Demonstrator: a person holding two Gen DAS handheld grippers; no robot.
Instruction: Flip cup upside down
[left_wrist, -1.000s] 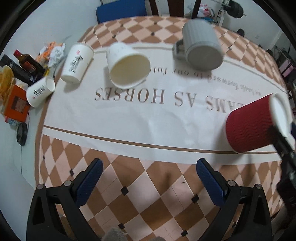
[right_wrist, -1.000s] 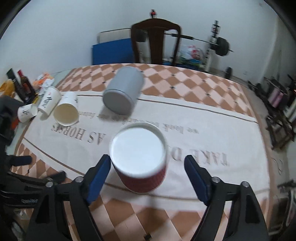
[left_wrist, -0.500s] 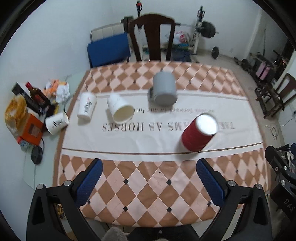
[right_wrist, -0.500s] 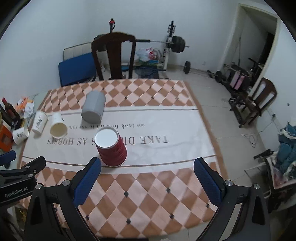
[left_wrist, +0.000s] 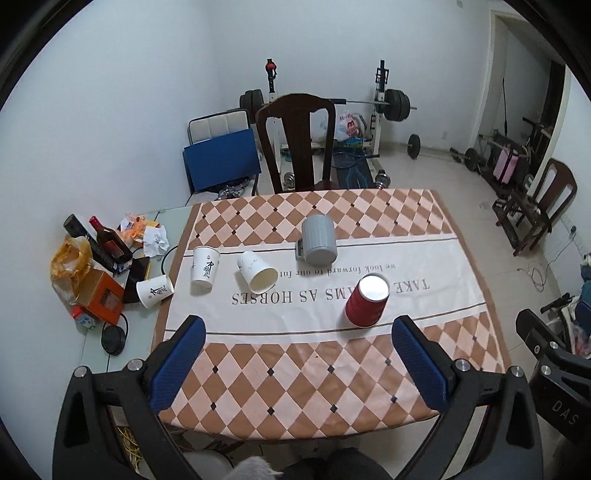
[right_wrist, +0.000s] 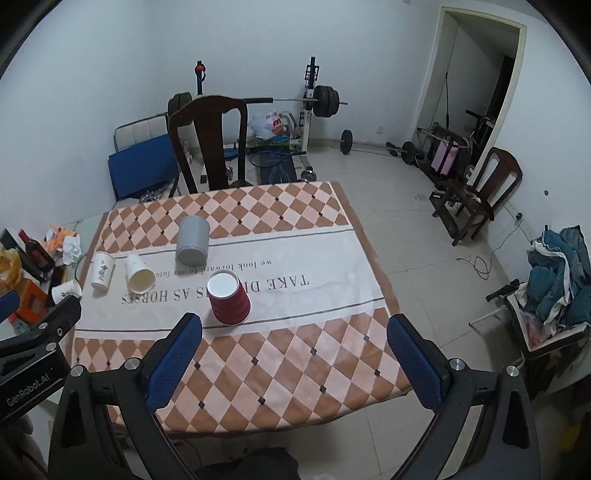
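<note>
A red ribbed paper cup (left_wrist: 366, 305) stands upside down on the white runner of the table, its white base up; it also shows in the right wrist view (right_wrist: 228, 297). My left gripper (left_wrist: 298, 362) is open and empty, high above the table's near edge. My right gripper (right_wrist: 293, 360) is open and empty, also high and back from the table. Each gripper's body shows at the edge of the other's view. Both are well clear of the cup.
A grey mug (left_wrist: 318, 240) and a white paper cup (left_wrist: 258, 271) lie on their sides on the checkered tablecloth (left_wrist: 295, 373). Another white cup (left_wrist: 204, 267) stands upside down. Bottles and boxes (left_wrist: 96, 266) crowd the left side. A wooden chair (left_wrist: 295, 144) stands behind the table.
Both grippers have pulled up and far back from the table. One second ago the red cup sat between the right gripper's fingers; now it stands alone, upside down.
</note>
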